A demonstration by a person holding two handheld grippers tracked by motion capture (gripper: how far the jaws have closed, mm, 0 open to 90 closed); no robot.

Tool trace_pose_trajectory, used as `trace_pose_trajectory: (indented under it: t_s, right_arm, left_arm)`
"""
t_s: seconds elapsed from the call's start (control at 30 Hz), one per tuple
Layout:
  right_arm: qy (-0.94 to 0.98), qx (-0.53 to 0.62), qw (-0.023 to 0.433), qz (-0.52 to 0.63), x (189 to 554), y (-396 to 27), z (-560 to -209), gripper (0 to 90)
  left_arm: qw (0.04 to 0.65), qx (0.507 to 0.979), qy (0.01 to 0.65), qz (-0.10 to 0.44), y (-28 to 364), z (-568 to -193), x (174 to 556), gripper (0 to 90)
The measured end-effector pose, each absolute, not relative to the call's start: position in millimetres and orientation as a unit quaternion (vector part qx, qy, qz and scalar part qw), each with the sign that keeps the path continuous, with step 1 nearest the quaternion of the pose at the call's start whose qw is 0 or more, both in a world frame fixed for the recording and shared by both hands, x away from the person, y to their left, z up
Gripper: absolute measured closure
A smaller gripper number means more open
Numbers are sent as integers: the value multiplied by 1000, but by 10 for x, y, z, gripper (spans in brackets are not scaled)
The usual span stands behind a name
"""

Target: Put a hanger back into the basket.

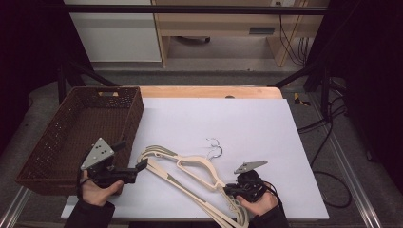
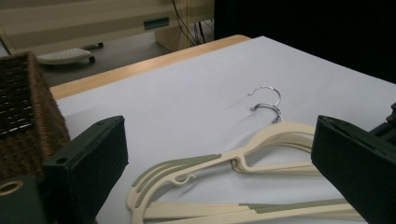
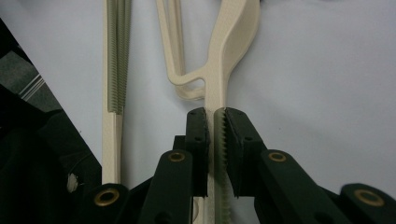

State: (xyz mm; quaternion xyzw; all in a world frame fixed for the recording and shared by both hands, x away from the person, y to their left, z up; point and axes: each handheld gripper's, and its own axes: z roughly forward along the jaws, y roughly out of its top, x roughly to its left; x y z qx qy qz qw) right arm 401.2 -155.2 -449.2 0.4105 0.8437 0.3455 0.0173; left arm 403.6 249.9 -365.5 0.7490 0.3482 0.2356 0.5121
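Clamping right gripper on the cream hangers' shoulder at five o'clock, long axis running toward ten; holding left gripper released at their far end beside the basket.

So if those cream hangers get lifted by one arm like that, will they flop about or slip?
Probably stiff: the cream hangers look like moulded plastic. Gripped near one end by the right gripper, they may swing or sag sideways. Slipping seems unlikely, since toothed jaws pinch the arm. The two metal hooks might snag each other.
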Motion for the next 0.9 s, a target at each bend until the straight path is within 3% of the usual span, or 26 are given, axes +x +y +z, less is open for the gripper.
trace_pose_trajectory:
  t_s: [0.4, 0.9]
  right_arm:
    - [844, 395, 26, 362, 4001, -1587, -4398, 807]
    - [851, 375, 38, 366, 4009, -1602, -4364, 810]
  left_arm:
    - [481, 802, 298, 190, 1865, -3744, 4252, 50]
    - [419, 855, 272, 137, 1420, -4093, 4707, 134]
